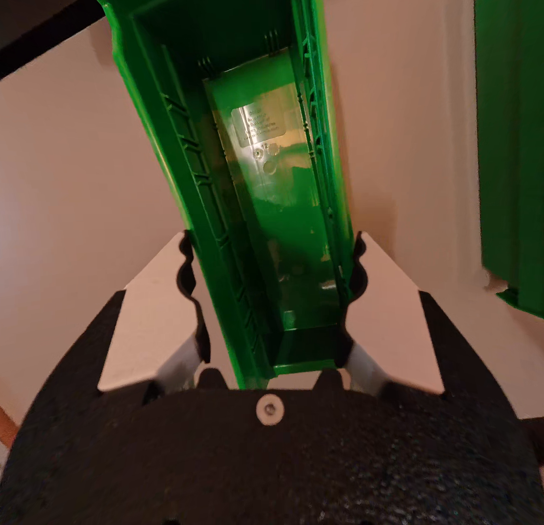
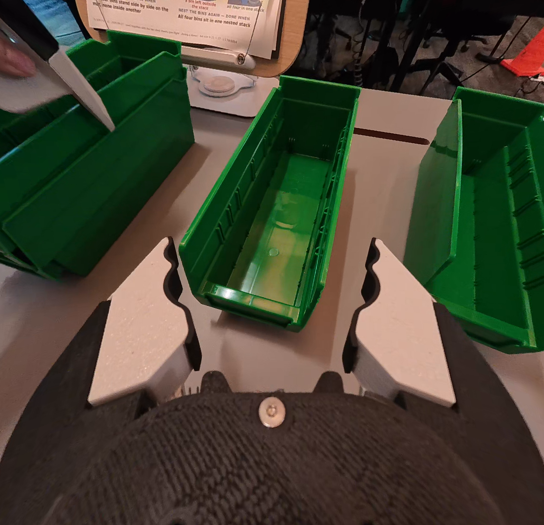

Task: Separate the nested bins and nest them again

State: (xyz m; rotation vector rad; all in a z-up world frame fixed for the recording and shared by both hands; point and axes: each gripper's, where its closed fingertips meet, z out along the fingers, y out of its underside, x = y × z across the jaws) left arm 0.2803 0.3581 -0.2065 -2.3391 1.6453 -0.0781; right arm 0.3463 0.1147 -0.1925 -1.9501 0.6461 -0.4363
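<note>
My left gripper (image 1: 273,237) is shut across the width of a long green bin (image 1: 235,128), one finger against each side wall near its end. From the right wrist view, one white finger (image 2: 85,98) of the left gripper reaches down into a nested stack of green bins (image 2: 88,187) at the left of the table. A single empty green bin (image 2: 294,113) stands in the middle. My right gripper (image 2: 272,246) is open and empty, hovering just in front of its near end. Another green bin (image 2: 485,216) stands at the right.
The grey table (image 2: 368,216) has bare strips between the bins. A clipboard with an instruction sheet (image 2: 188,10) stands behind them on a small white stand (image 2: 217,84). A hand (image 2: 14,60) shows at far left. Another green bin's side (image 1: 512,157) is at the right of the left wrist view.
</note>
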